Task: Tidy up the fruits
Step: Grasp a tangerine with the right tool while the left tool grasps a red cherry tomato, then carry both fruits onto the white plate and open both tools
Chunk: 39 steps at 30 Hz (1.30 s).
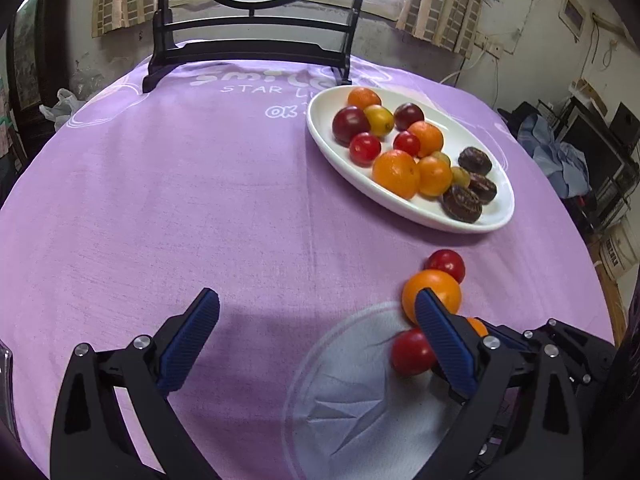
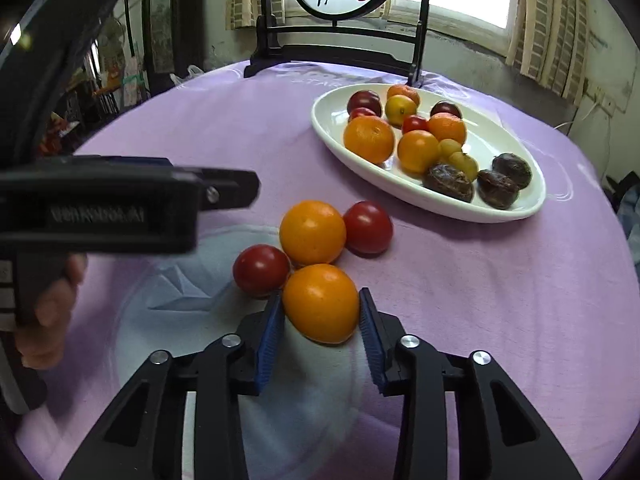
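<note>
A white oval plate [image 1: 496,216] [image 2: 332,136] holds several oranges, red tomatoes, dark plums, yellow fruits and dark brown passion fruits. On the purple cloth in front of it lie two oranges and two red tomatoes in a cluster. My right gripper [image 2: 320,308] is shut on the nearest orange [image 2: 320,304], pads touching both its sides. Behind it sit the second orange [image 2: 313,232] [image 1: 432,292], a tomatoe [image 2: 261,270] [image 1: 412,352] and another tomato [image 2: 368,227] [image 1: 446,265]. My left gripper [image 1: 316,308] is open and empty above the cloth, left of the cluster.
A dark wooden stand [image 1: 248,52] [image 2: 336,48] with a round painted panel stands at the table's far edge. A pale round patch [image 1: 360,400] marks the cloth under the cluster. The left gripper's body [image 2: 120,204] and a hand fill the right wrist view's left side.
</note>
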### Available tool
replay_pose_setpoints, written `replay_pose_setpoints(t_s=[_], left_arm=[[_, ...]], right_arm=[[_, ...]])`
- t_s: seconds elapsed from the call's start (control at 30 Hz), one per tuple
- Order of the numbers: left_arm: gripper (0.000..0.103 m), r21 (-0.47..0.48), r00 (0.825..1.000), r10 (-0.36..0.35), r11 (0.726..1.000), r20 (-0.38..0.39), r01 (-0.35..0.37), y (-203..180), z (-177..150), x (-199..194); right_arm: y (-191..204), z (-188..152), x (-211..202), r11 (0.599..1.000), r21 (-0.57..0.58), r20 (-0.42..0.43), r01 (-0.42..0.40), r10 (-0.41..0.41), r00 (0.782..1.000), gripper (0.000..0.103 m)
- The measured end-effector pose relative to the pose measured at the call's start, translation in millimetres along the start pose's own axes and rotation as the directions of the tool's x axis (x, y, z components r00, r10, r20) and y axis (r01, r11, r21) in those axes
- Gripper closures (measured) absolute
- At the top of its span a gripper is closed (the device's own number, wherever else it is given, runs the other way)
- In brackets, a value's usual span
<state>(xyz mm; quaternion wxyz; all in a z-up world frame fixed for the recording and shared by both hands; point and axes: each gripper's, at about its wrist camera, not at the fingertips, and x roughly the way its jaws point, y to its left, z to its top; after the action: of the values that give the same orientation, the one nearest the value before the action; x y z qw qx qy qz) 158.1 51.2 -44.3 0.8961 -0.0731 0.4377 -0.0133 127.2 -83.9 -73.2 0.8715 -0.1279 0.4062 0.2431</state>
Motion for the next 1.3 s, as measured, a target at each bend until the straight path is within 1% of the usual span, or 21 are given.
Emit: replay_pose_setpoints(t_s=[0.1, 0.2, 0.3, 0.4, 0.43, 0.5, 0.6, 0.63, 0.67, 0.73, 0.8, 0.83, 0.87, 0.93, 1.13, 1.23, 1.3], left_arm=[[0.007, 0.024, 1.000, -0.015, 1.000, -0.004, 0.015, -3, -1, -2], [0.007, 0.048, 0.999, -0.042, 0.998, -0.015, 0.043, -5, -2, -4], [0.007, 0.080, 0.997, -0.065, 0.995, -0.036, 0.067, -12, -5, -5], [0.007, 0.093, 0.989, -0.116, 0.988, -0.086, 0.124, -21, -10, -2], [0.007, 0.104, 0.988, -0.122, 0.986, -0.094, 0.131, -25, -13, -2], [0.007, 0.138, 0.990, -0.111, 0.983, -0.084, 0.122, -34, -18, -2], [0.007, 0.180, 0.993, -0.094, 0.978, -0.069, 0.105, -44, -24, -1], [0.008, 0.193, 0.994, -0.090, 0.976, -0.065, 0.101, -47, -26, -1], [0.018, 0.208, 0.994, -0.087, 0.973, -0.063, 0.099, -49, -28, 0], [0.030, 0.238, 0.993, -0.089, 0.965, -0.082, 0.106, -55, -32, 3], [0.038, 0.251, 0.989, -0.100, 0.960, -0.107, 0.124, -58, -35, 9], [0.048, 0.257, 0.987, -0.104, 0.957, -0.123, 0.133, -59, -37, 12], [0.054, 0.267, 0.990, -0.092, 0.956, -0.110, 0.119, -61, -38, 12], [0.073, 0.292, 0.992, -0.085, 0.950, -0.097, 0.110, -63, -40, 13], [0.075, 0.269, 0.990, -0.113, 0.954, -0.090, 0.133, -59, -35, 7], [0.075, 0.261, 0.991, -0.125, 0.956, -0.038, 0.130, -58, -27, -8], [0.075, 0.233, 0.992, -0.125, 0.965, -0.005, 0.123, -58, -16, -16]], right_arm=[[-9, -1, -9, 1.000, 0.020, 0.001, 0.013, -0.013, 1.000, 0.066], [-36, 0, -19, 0.994, 0.103, 0.023, 0.045, -0.047, 0.999, 0.066], [-66, 1, -24, 0.975, 0.201, 0.027, 0.092, -0.100, 0.995, 0.066], [-86, -2, -23, 0.954, 0.272, 0.008, 0.125, -0.133, 0.991, 0.066], [-87, -3, -22, 0.951, 0.279, 0.005, 0.129, -0.136, 0.991, 0.066], [-86, -4, -21, 0.951, 0.282, 0.005, 0.126, -0.132, 0.991, 0.066], [-81, 0, -18, 0.960, 0.264, 0.012, 0.097, -0.104, 0.994, 0.066], [-81, 0, -18, 0.961, 0.259, 0.014, 0.094, -0.101, 0.995, 0.066], [-79, -1, -20, 0.963, 0.254, 0.015, 0.093, -0.101, 0.995, 0.066], [-77, -2, -23, 0.964, 0.251, 0.019, 0.094, -0.102, 0.995, 0.066], [-76, -2, -24, 0.964, 0.247, 0.022, 0.094, -0.103, 0.994, 0.066], [-75, -2, -25, 0.965, 0.247, 0.025, 0.093, -0.103, 0.994, 0.066], [-75, -1, -25, 0.965, 0.245, 0.026, 0.093, -0.102, 0.994, 0.066], [-73, -1, -26, 0.967, 0.239, 0.029, 0.091, -0.101, 0.995, 0.066], [-71, 0, -28, 0.969, 0.232, 0.040, 0.090, -0.102, 0.994, 0.066], [-70, 1, -31, 0.967, 0.235, 0.066, 0.094, -0.112, 0.991, 0.066], [-69, 2, -35, 0.965, 0.236, 0.101, 0.111, -0.137, 0.985, 0.066]])
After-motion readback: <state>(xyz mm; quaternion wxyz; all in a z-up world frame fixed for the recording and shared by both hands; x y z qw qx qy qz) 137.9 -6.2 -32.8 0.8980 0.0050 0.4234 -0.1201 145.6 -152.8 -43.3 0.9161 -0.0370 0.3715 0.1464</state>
